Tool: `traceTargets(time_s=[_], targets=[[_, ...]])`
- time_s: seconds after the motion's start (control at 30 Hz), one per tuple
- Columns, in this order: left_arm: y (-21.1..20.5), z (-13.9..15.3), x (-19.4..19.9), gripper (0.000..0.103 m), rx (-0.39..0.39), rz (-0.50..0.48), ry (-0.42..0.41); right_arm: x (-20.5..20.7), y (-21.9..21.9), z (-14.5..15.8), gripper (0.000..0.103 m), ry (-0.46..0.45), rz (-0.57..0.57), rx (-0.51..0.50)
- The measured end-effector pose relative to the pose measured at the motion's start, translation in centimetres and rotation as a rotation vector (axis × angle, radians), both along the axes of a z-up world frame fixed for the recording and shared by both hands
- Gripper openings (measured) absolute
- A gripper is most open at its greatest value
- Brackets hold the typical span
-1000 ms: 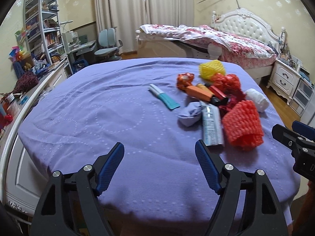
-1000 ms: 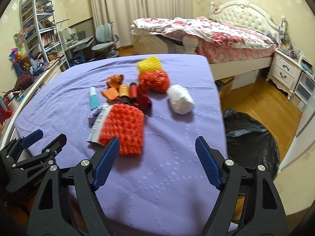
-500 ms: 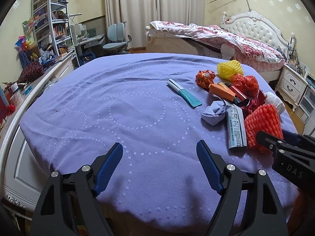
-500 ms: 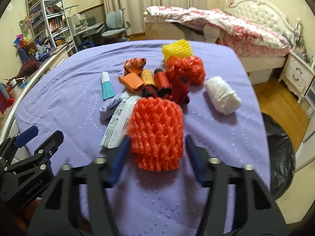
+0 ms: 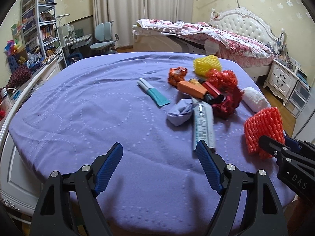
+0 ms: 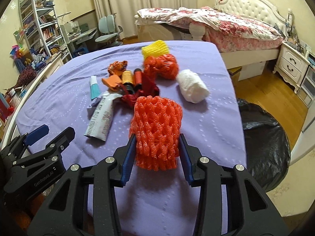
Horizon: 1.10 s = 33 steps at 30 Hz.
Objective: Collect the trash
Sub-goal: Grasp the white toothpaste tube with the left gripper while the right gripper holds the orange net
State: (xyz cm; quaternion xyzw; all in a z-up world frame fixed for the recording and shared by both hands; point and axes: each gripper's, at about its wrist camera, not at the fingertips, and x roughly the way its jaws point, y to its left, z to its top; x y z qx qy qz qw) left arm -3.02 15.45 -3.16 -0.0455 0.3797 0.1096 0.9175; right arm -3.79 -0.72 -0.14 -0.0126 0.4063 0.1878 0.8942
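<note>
Now the right claw [image 6: 157,147] pinches the orange foam net [image 6: 156,131] between both fingers; the left claw [image 5: 159,162] is spread.

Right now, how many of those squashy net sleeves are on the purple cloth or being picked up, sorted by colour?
Orange-red: 2, the held sleeve in the right claw and the far sleeve on the cloth.
Yellow: 1, the yellow sleeve.
White: 1, the white sleeve, though its netting is hard to make out.
Total: 4.
</note>
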Motion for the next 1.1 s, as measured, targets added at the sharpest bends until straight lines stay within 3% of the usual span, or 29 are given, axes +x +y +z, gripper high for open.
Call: traceTargets(time_s=[0.37,0.57,0.7,1.1], targets=[[-2.6,-0.5,3.0,0.077,-0.032,-0.053,0.040,0.0,-2.6,-0.5,0.041,-0.009,-0.032,0.003],[-2.8,-1.6,4.1,0.052,-0.059,-0.074,0.097,0.2,-2.8,-0.7,0.041,0.001,-0.023,0.016],[-2.9,-1.6,3.8,0.033,-0.039,-0.091,0.082,0.3,-2.9,-0.8,0.041,0.005,-0.020,0.023],[-2.3,-0.7,1.6,0.026,-0.053,-0.080,0.025,0.0,-3.0,-0.7,0.041,-0.003,-0.019,0.025]])
